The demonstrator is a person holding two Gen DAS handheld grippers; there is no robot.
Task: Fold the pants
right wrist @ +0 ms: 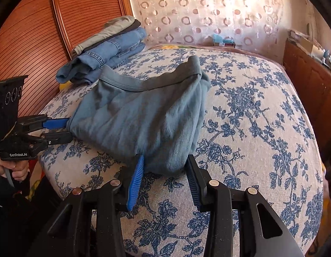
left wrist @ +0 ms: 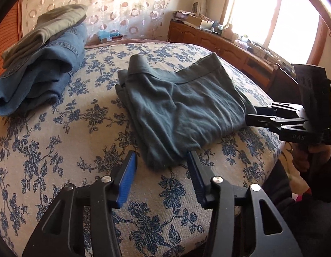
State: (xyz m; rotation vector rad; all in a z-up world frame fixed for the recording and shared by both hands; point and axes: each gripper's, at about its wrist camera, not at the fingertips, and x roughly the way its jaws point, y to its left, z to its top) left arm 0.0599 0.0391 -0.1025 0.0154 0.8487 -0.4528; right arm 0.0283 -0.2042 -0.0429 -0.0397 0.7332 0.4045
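Grey-blue pants (left wrist: 176, 109) sit folded mid-bed (left wrist: 58, 150), soft, light knit, bound to sag and slip. Left claw (left wrist: 162, 167) and right claw (right wrist: 164, 171) both spread wide at the near folded edge, gripping nothing. Best pinched through all layers at the corners.

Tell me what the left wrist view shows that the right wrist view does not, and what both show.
Only the left wrist view shows the bright window and the left gripper from behind, fingers spread at the pants' near edge. Only the right wrist view shows the slatted wooden panel and the right gripper from behind. Both show the grey-blue pants on the floral bedcover and the stack of folded clothes.
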